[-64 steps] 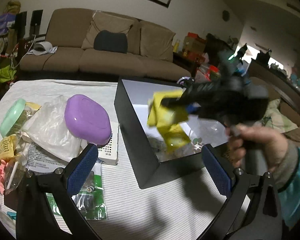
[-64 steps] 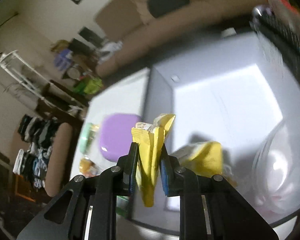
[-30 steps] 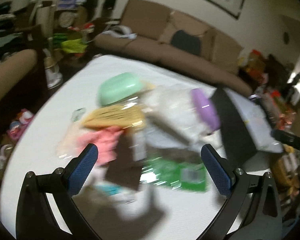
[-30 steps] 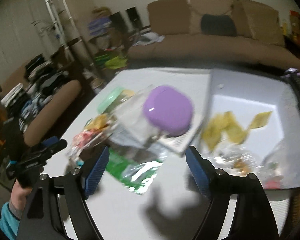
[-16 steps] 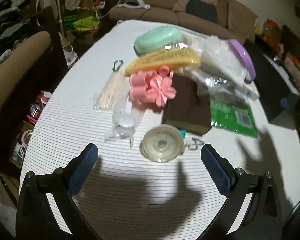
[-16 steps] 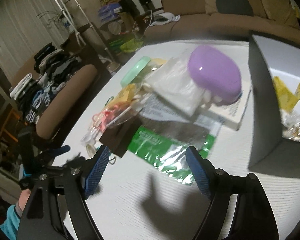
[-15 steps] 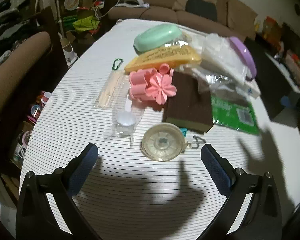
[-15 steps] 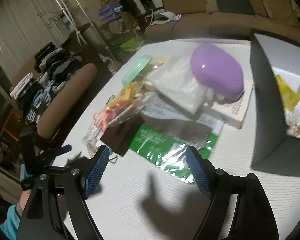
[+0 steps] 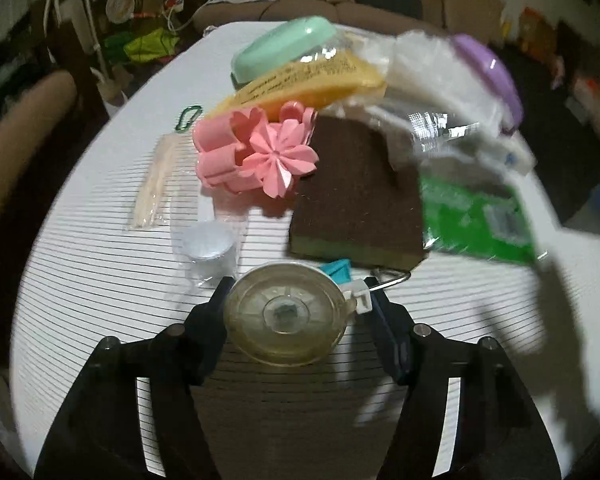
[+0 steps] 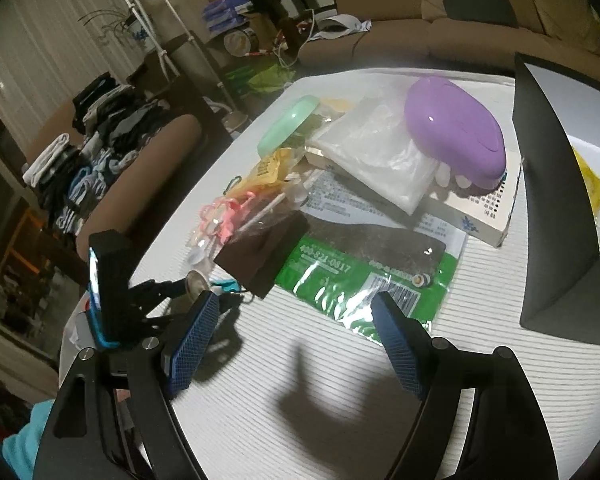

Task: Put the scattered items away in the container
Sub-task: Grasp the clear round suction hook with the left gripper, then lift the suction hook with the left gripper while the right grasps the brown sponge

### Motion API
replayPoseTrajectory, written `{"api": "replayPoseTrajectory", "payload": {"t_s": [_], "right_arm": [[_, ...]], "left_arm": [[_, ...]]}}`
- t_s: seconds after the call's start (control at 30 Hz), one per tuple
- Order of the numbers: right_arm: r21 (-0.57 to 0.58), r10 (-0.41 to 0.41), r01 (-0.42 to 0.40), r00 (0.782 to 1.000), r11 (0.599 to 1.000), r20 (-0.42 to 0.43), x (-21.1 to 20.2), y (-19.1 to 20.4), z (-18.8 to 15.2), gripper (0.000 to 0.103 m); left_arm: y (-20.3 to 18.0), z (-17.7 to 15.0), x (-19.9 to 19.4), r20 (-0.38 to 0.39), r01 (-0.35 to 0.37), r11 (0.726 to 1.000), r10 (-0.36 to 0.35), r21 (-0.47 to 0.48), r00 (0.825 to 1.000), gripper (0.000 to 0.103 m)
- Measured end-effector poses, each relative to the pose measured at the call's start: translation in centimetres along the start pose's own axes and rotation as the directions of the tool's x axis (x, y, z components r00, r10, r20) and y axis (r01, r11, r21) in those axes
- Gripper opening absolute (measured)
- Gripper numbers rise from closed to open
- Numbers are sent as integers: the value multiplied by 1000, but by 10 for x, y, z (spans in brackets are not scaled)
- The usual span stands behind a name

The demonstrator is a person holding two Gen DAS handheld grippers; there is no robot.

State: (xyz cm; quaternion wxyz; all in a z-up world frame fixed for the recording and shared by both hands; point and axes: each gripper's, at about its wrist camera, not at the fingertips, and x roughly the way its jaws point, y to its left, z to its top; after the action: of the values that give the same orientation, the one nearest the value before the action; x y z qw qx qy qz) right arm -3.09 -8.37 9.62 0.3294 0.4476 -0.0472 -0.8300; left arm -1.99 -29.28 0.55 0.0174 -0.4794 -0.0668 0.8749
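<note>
Brown sponge (image 9: 358, 196) just beyond tape reel (image 9: 286, 314).

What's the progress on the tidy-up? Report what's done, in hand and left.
Done: yellow packets lie in the black box. In hand: the left tool brackets the round clear reel; whether it grips is unclear. The right tool is open and empty. Left: purple case, green packet, sponge, pink flower, mint case.

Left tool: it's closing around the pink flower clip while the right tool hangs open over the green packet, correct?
Not quite. The left wrist view shows the left tool closing around the round clear tape reel, not the pink flower clip, which lies farther back. The right tool does hang open over the green packet.
</note>
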Motion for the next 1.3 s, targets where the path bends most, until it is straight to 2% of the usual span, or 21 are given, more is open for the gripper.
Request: {"api": "replayPoseTrajectory", "payload": {"t_s": [0.13,0.23,0.33,0.43,0.5,0.6,0.7,0.73,0.77,0.97,1.07,1.13,1.2,1.3], "right_arm": [[5,13,-13,1000,1000,-1,4,4,3,81],[-8,19,-19,1000,1000,6,5,10,4,81],[-29,38,-37,999,999,23,6,16,7,81],[-76,50,-47,998,996,36,16,31,11,81],[-113,80,-76,996,991,34,28,48,13,81],[-193,91,-84,996,978,25,54,80,13,81],[-264,77,-71,997,962,13,83,108,10,80],[-264,73,-68,997,962,7,90,112,9,75],[-249,70,-66,998,966,7,96,113,9,71],[-20,-46,49,990,999,136,83,66,7,73],[127,-97,83,989,988,114,85,41,5,77],[198,-84,64,992,978,90,93,37,0,80],[203,-115,96,990,975,87,98,44,-5,82],[154,-233,217,968,964,93,109,64,-9,86]], "left_arm": [[8,3,-20,19,63,997,-62,-32,998,60],[21,17,-60,98,91,995,-86,-47,991,60],[59,34,-112,260,88,986,-48,-142,964,60],[99,41,-137,344,86,961,9,-262,939,60],[119,42,-141,356,88,942,34,-323,934,60],[133,42,-137,343,84,928,49,-364,938,60],[132,44,-129,324,87,930,36,-358,946,60],[129,44,-127,322,86,933,33,-349,946,60],[127,42,-128,321,88,936,28,-342,947,60],[115,47,-118,316,125,932,-12,-339,949,60],[110,50,-120,331,140,932,-23,-334,943,60],[103,54,-120,336,144,935,-29,-324,941,60],[98,57,-120,336,145,938,-33,-315,941,60],[93,59,-120,338,152,939,-41,-307,940,60]]}}
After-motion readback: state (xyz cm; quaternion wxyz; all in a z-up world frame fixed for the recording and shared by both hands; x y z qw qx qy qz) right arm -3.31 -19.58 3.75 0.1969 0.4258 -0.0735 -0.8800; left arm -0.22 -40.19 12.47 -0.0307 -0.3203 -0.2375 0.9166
